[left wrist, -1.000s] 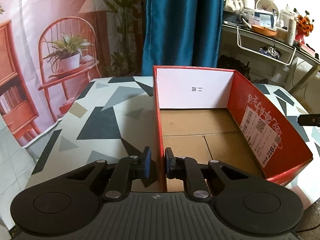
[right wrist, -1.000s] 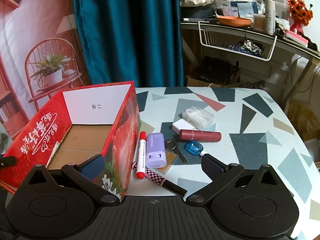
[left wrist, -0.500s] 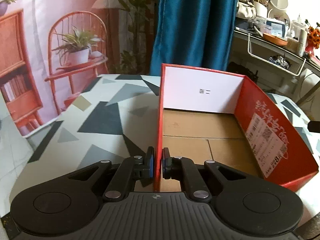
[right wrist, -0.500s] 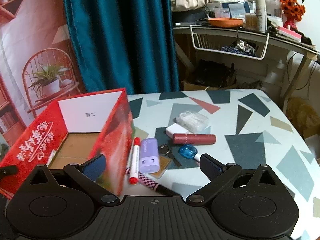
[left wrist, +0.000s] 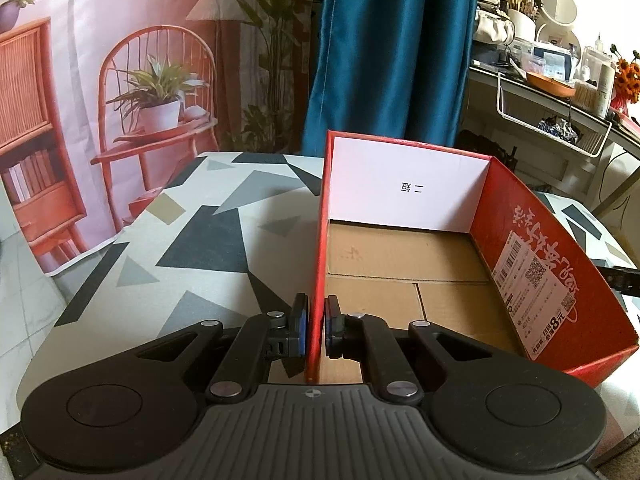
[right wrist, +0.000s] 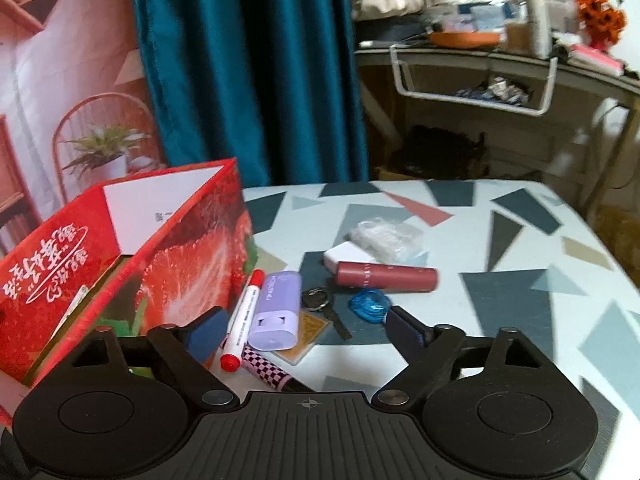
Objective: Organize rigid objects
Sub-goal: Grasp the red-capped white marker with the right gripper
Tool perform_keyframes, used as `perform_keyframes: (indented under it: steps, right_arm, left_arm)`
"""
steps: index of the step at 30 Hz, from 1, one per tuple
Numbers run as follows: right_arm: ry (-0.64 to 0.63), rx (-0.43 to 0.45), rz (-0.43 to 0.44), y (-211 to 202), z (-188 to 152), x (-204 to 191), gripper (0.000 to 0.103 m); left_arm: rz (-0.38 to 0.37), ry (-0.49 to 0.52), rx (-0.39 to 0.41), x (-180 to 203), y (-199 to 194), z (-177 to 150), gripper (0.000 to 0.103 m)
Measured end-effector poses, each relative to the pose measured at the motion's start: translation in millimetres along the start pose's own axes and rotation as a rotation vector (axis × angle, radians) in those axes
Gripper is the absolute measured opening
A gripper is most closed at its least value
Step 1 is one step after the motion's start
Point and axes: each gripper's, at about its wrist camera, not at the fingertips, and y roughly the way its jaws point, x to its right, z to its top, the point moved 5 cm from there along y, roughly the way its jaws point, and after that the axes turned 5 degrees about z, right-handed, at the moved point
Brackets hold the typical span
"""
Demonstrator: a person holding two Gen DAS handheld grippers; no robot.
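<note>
red box | lilac case | maroon tube | grey-triangle tablecloth

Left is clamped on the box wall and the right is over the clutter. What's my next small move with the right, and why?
Probably ease the right gripper down so its closing jaws settle around the lilac case, which lies between them beside the red marker. The left gripper grips the red box wall, and the box is empty.

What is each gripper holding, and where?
Left gripper: pinches the red box by its near side wall. Right gripper: closing, nothing held.
</note>
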Motion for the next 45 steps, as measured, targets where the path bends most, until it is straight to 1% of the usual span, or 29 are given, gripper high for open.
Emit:
perform_keyframes:
  steps: [2,3,5,6,7,8,12,13,16,18,22,25,30,36,39,42,45]
  right_arm:
    - [-0.007,-0.018,0.052,11,-1,0,0.067]
    - [-0.010,-0.031,0.086,17,-3,-1,0.064]
    - [-0.024,-0.057,0.141,28,-5,-6,0.046]
    - [-0.030,-0.069,0.157,33,-6,-8,0.040]
    - [-0.034,-0.085,0.171,39,-6,-10,0.031]
    - [-0.036,-0.094,0.183,43,-5,-13,0.027]
    - [-0.058,-0.095,0.215,62,4,-19,0.018]
    - [-0.060,-0.101,0.231,68,7,-21,0.014]
    - [-0.080,-0.136,0.270,83,10,-26,0.013]
    - [-0.098,-0.164,0.274,92,9,-30,0.013]
    - [-0.112,-0.191,0.227,102,8,-31,0.014]
    - [-0.109,-0.213,0.188,107,6,-29,0.017]
    - [-0.103,-0.245,0.150,119,2,-24,0.017]
    - [-0.046,-0.251,0.131,129,4,-20,0.017]
    - [-0.039,-0.253,0.116,129,4,-20,0.014]
    - [-0.018,-0.231,0.101,122,3,-19,0.014]
    - [0.058,-0.184,0.109,108,7,-14,0.014]
  left_arm:
    - [0.001,0.002,0.000,0,0,0,0.009]
    - [0.000,0.003,0.000,0,0,0,0.009]
    - [0.000,0.007,-0.001,-1,0,0,0.009]
    - [0.002,0.011,-0.001,0,0,0,0.009]
    - [0.005,0.013,0.000,1,0,0,0.009]
    - [0.008,0.016,0.001,1,0,0,0.009]
    - [0.005,0.011,0.002,1,0,0,0.009]
    - [0.004,0.011,0.002,1,-1,0,0.009]
    - [0.005,0.019,0.006,1,-1,-1,0.009]
    - [0.002,0.014,0.006,0,-1,-1,0.009]
    - [-0.001,0.010,0.000,0,0,0,0.009]
    - [0.000,0.009,0.000,-1,0,0,0.009]
    - [0.000,0.011,0.002,-1,0,-1,0.009]
    - [0.003,0.013,0.004,0,-1,-1,0.009]
    - [0.003,0.016,0.005,0,-1,-2,0.009]
    - [0.002,0.014,0.003,-1,-1,-1,0.009]
    - [0.002,0.013,0.001,-1,0,-1,0.009]
